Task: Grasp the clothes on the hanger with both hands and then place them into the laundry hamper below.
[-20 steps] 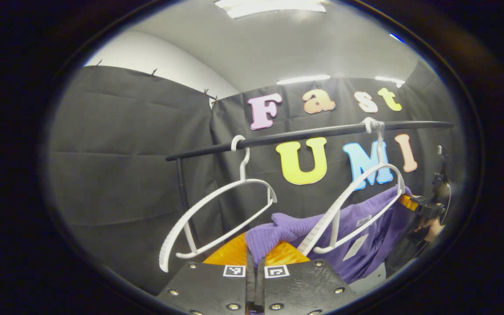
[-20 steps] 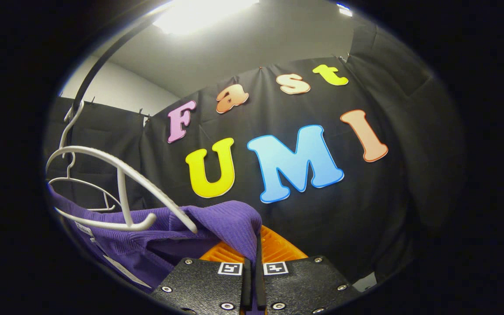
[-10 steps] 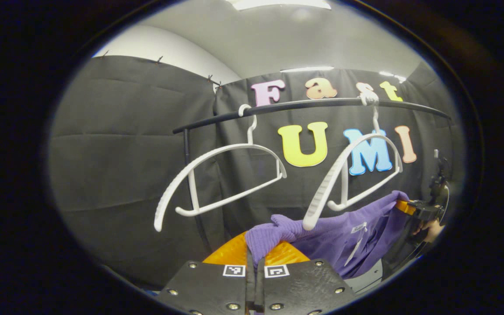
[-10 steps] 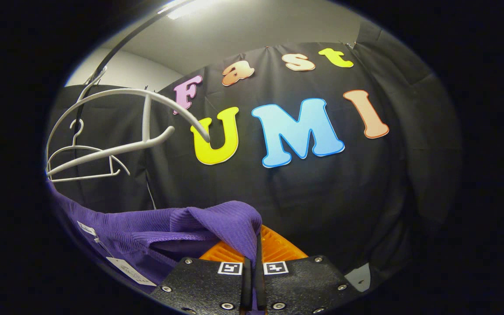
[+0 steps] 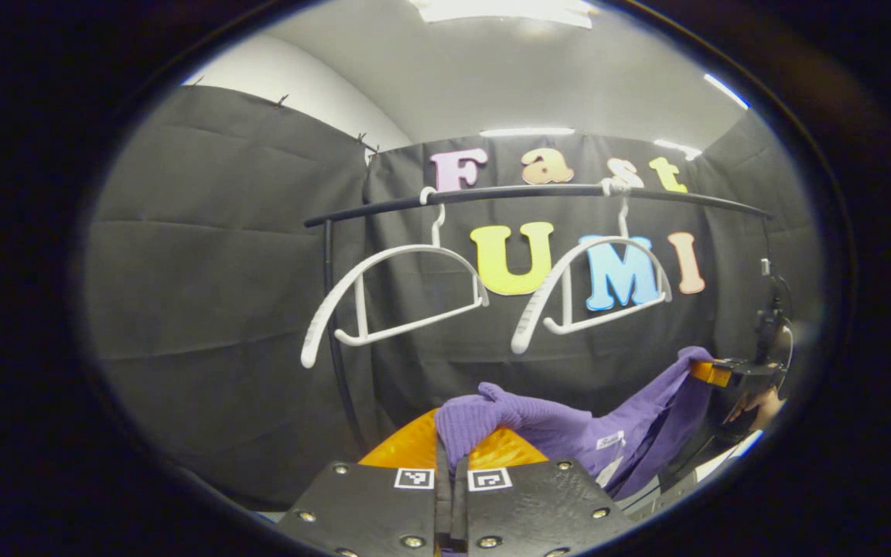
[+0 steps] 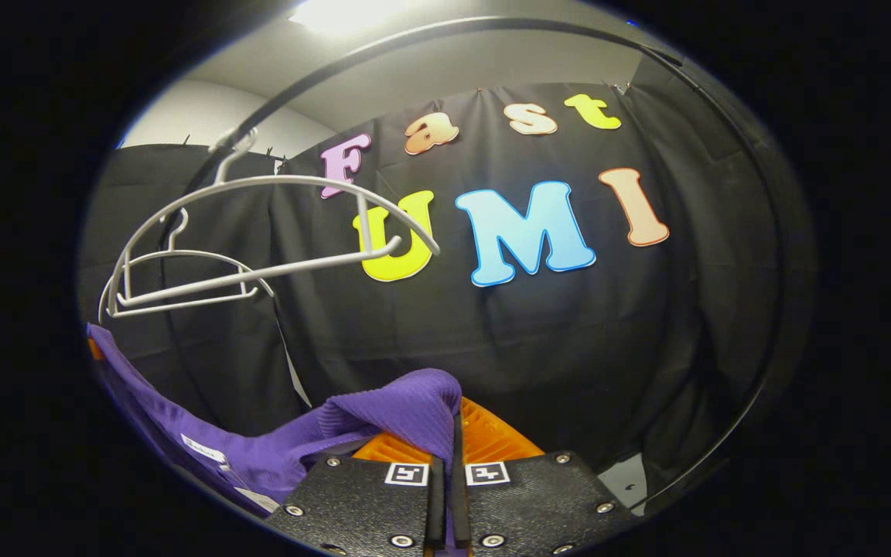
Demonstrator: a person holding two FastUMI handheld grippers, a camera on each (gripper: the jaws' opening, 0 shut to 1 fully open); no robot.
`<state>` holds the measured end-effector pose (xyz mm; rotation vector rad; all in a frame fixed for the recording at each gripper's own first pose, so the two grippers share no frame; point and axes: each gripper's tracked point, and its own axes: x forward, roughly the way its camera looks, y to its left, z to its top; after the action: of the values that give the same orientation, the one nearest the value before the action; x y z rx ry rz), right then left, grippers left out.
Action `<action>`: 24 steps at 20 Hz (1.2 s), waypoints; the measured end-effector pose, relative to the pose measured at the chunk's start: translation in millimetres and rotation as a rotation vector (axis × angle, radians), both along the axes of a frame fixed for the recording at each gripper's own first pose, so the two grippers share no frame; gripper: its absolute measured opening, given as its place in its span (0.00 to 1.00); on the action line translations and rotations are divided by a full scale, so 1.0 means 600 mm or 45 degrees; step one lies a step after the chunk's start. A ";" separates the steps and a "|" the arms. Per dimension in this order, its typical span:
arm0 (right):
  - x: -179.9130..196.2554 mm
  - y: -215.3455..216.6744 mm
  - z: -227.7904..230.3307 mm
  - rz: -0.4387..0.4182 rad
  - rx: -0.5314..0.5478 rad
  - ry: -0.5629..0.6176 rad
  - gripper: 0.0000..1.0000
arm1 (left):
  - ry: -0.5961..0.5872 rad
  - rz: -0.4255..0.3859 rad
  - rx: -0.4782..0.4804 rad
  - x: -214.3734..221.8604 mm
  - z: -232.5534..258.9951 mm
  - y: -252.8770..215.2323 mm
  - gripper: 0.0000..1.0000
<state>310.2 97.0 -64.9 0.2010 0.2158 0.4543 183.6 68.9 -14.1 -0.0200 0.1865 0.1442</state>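
Holding a purple garment (image 5: 569,429) stretched between my two grippers, I see it sag in a soft ribbed knit, with a small white label sewn at the neck and a paper tag hanging just beside it. The cloth bunches into a thick rounded fold where it meets my left gripper (image 5: 451,464), and in the right gripper view the same garment (image 6: 384,418) drapes away in a long smooth sweep toward the left edge.

Above it hang two white plastic hangers, both bare: the left hanger (image 5: 395,290) and the right hanger (image 5: 592,290), each a broad curved arch with a thin lower bar and a hook over a slim black rail (image 5: 530,193). The rail is a matte round tube on a black upright. The garment lies well below both hangers, touching neither. The laundry hamper cannot be made out in either view.

My left gripper is closed down to a narrow slit, both fingers pinching the knit fold between them. My right gripper (image 6: 452,464) is likewise nearly closed, with the garment's edge caught between its fingers and folded over the top. In the left gripper view I see my right gripper (image 5: 724,373) farther off at the right edge, a hand (image 5: 759,402) wrapped around it from below, level with my left.
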 end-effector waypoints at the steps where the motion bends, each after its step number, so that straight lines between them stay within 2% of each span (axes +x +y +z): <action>1: -0.019 -0.001 0.013 -0.003 0.005 -0.011 0.03 | -0.012 -0.017 -0.015 -0.007 0.004 -0.006 0.01; 5: -0.099 -0.001 0.049 -0.011 0.000 -0.062 0.01 | -0.045 -0.129 -0.062 -0.025 0.013 -0.043 0.01; 7: -0.140 -0.001 0.058 -0.023 -0.002 -0.073 0.03 | -0.057 -0.193 -0.091 -0.029 0.011 -0.066 0.01; 13: -0.257 0.013 0.046 -0.033 -0.022 -0.043 0.03 | -0.066 -0.379 -0.170 -0.071 -0.031 -0.144 0.01; 17: -0.319 0.030 0.004 -0.018 -0.054 0.021 0.03 | -0.018 -0.472 -0.213 -0.109 -0.080 -0.201 0.01; 18: -0.333 0.037 -0.011 -0.003 -0.072 0.040 0.03 | -0.005 -0.493 -0.220 -0.113 -0.093 -0.214 0.05; 19: -0.345 0.040 -0.026 0.009 -0.091 0.056 0.03 | 0.009 -0.512 -0.226 -0.117 -0.108 -0.227 0.00; 23: -0.370 0.045 -0.110 0.050 -0.167 0.128 0.03 | 0.095 -0.527 -0.240 -0.135 -0.184 -0.253 0.01; 24: -0.380 0.045 -0.132 0.057 -0.186 0.152 0.03 | 0.120 -0.524 -0.238 -0.146 -0.207 -0.256 0.05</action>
<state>82.1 124.0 -144.0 0.0803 0.3697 0.4696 96.3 -84.6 -138.4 -0.1599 0.2935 -0.2839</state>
